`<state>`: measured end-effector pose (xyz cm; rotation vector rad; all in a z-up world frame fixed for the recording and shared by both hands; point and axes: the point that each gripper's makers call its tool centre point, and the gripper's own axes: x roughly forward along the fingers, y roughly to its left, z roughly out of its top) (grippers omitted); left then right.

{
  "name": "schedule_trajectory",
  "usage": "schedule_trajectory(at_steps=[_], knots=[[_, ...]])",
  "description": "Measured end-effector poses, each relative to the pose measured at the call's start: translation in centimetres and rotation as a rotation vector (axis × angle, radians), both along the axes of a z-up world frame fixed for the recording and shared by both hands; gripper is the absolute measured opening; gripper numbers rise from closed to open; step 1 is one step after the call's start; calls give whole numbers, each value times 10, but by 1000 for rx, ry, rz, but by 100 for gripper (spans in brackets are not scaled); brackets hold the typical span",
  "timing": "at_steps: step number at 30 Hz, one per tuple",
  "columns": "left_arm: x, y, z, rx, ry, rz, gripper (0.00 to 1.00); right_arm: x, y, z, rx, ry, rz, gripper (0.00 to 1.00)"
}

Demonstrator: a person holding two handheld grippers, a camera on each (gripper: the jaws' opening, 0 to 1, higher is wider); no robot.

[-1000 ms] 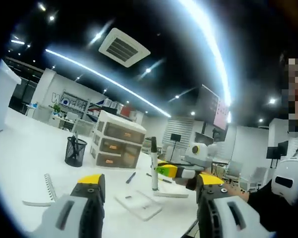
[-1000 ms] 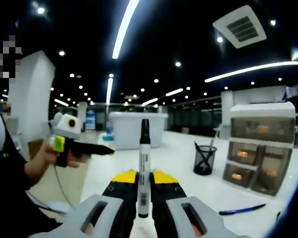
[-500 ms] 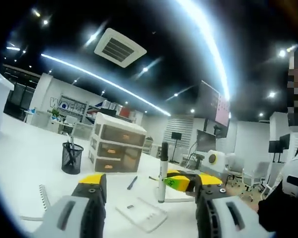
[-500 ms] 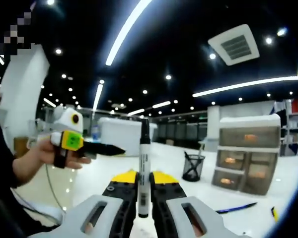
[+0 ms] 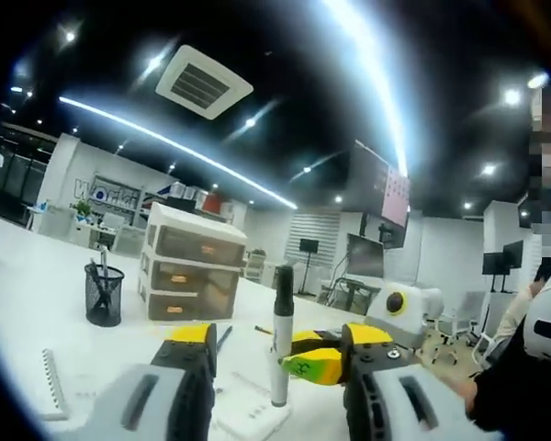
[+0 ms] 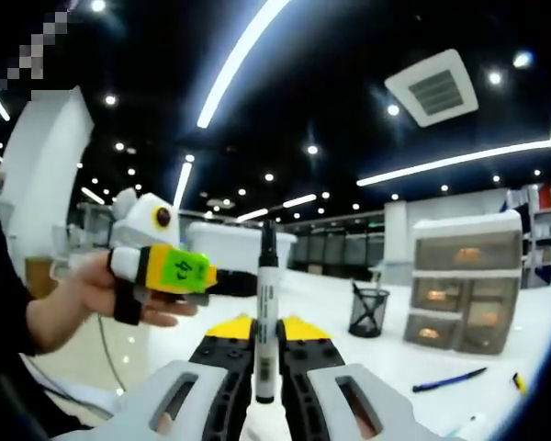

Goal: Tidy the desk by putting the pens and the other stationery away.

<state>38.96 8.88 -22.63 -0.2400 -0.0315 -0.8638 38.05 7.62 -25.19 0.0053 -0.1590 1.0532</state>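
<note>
The right gripper [image 6: 264, 354] is clamped on a marker [image 6: 265, 317], its jaws closed against the lower barrel so that the marker stands straight up out of them with the black cap at the top. Held upright like that, it looks ready to be lowered cap-up into a holder, which I take to be the reason for the grip low on the barrel.

The left gripper [image 5: 277, 367] holds nothing, its jaws standing apart. In the left gripper view the same marker [image 5: 281, 344] rises between those parted jaws, with the right gripper's yellow and green tips [image 5: 312, 356] reaching in beside the inner face of the right-hand jaw. The two tools seem brought close for a handover or for steadying the marker, though I cannot tell whether the left jaws touch it.

In the right gripper view the left gripper shows off to the left of the marker in a person's hand [image 6: 92, 294].

Ahead of the right gripper and to its right stands a black mesh pen cup [image 6: 367, 312] with pens already in it, the likely home for the marker. Further right sits a small set of drawers [image 6: 466, 299]. On the white desk [image 6: 395, 363] near the drawers lies a blue pen [image 6: 448, 379], not yet put away. Left of the left gripper lies a spiral notebook [image 5: 50, 395]
</note>
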Motion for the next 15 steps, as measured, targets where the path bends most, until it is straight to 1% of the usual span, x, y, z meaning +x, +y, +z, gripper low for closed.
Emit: schedule_trajectory(at_steps=[2,3,7,15], knots=[[-3,-3,2,-5,-11,-15,46,-3,1,-2,3,2,3,8],[-4,-4,3,-4,-17,-20,42,-4,2,-2,7,6,7,8],[-7,-8,3,18,-39,-36,29,-9,3,-4,16,15,17,8],[-14,-14,0,41,-64,-53,21,-12,3,-6,28,30,27,8]])
